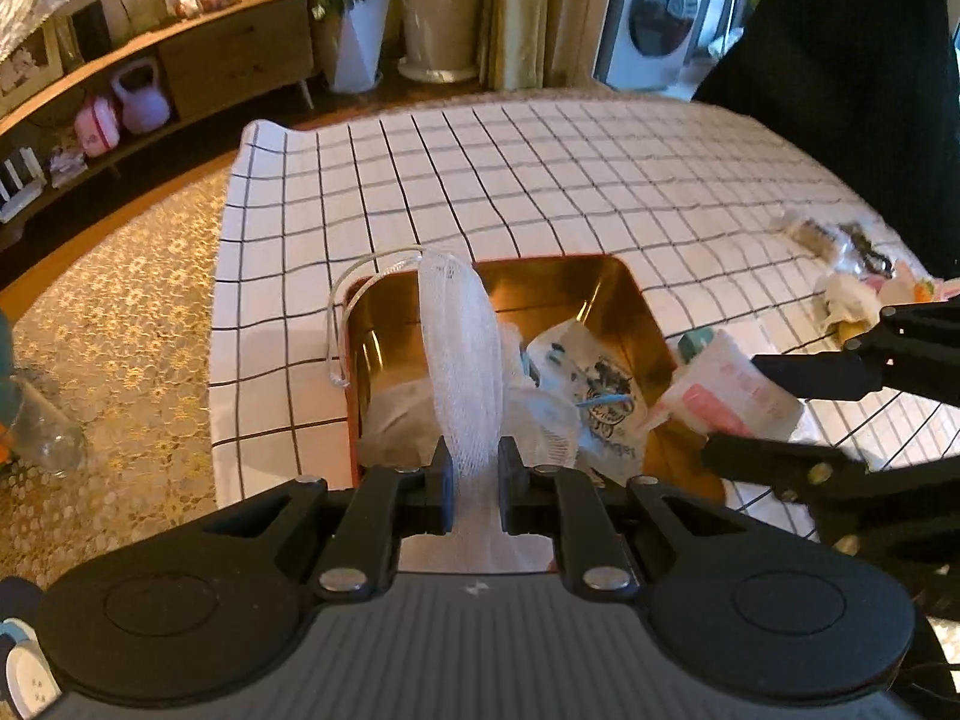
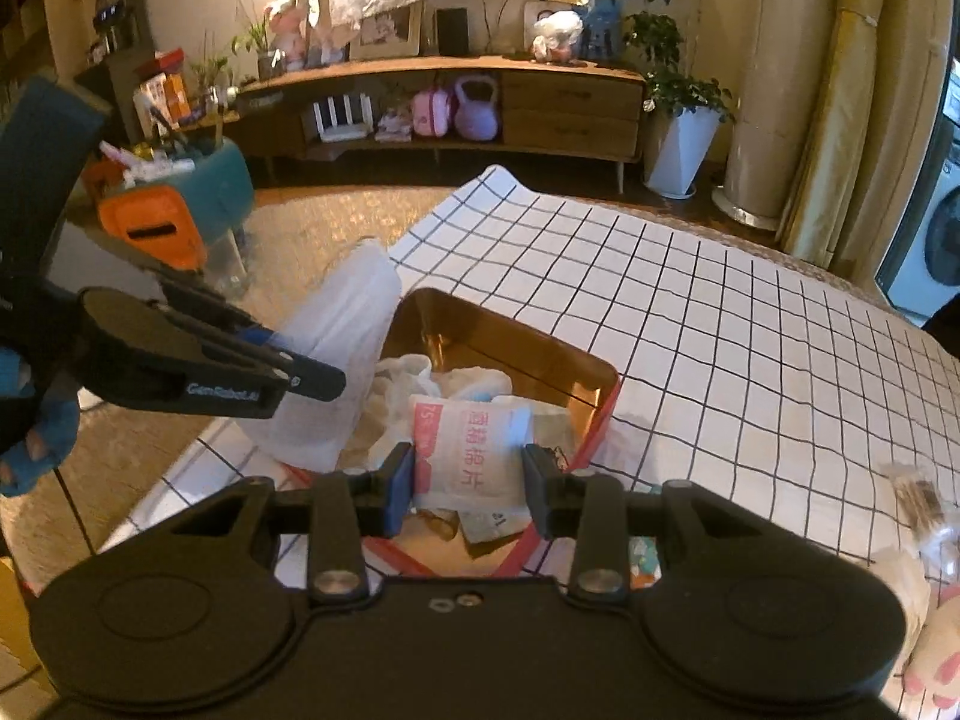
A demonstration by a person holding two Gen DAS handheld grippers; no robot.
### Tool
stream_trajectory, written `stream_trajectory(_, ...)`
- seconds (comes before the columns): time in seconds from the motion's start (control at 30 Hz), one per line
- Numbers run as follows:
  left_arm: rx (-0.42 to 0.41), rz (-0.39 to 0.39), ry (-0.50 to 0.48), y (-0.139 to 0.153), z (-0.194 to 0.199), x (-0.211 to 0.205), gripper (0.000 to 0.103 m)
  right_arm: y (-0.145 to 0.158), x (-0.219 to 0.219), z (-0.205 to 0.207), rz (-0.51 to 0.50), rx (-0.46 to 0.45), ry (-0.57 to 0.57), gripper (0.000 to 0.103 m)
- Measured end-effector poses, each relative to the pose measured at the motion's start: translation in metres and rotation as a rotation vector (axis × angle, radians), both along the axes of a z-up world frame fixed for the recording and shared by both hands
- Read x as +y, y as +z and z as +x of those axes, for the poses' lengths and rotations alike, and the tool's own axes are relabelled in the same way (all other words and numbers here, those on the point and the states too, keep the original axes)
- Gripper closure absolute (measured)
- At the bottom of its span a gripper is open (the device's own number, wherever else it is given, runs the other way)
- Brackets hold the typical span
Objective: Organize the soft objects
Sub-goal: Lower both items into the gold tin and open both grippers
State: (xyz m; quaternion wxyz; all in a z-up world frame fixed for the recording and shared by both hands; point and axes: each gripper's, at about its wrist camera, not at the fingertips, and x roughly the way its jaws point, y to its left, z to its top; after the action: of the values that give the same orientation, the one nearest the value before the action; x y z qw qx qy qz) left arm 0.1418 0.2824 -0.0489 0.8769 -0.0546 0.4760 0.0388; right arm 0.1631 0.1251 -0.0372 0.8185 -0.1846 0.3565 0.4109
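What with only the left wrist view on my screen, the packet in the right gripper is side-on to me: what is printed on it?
Observer: In the right wrist view the packet is white with large pink Chinese characters down its front, pinched between the fingers of the right gripper.
Operator: Is it over the tin?
Observer: Yes. It hangs over the near half of the tin, with white wrappers lying under it.
Operator: And my mesh?
Observer: From this side the mesh bag held by the left gripper shows as a broad white bag at the tin's left edge.
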Motion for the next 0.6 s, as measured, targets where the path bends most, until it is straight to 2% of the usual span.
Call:
stream_trajectory(0.1, 0.014, 0.011, -0.011, -0.011, 0.011, 0.000, 0.090, -0.014, 0.011, 0.001, -0.040, -0.025, 0.006, 0.065)
stream_trajectory(0.37, 0.064, 0.012, -0.013, -0.035, 0.026, 0.002, 0.090, -0.046, 0.027, 0.011, -0.098, 0.009, 0.002, 0.065)
stream_trajectory(0.6, 0.089, 0.003, -0.007, -0.051, 0.034, 0.004, 0.090, -0.061, 0.036, 0.017, -0.128, 0.020, 0.006, 0.063)
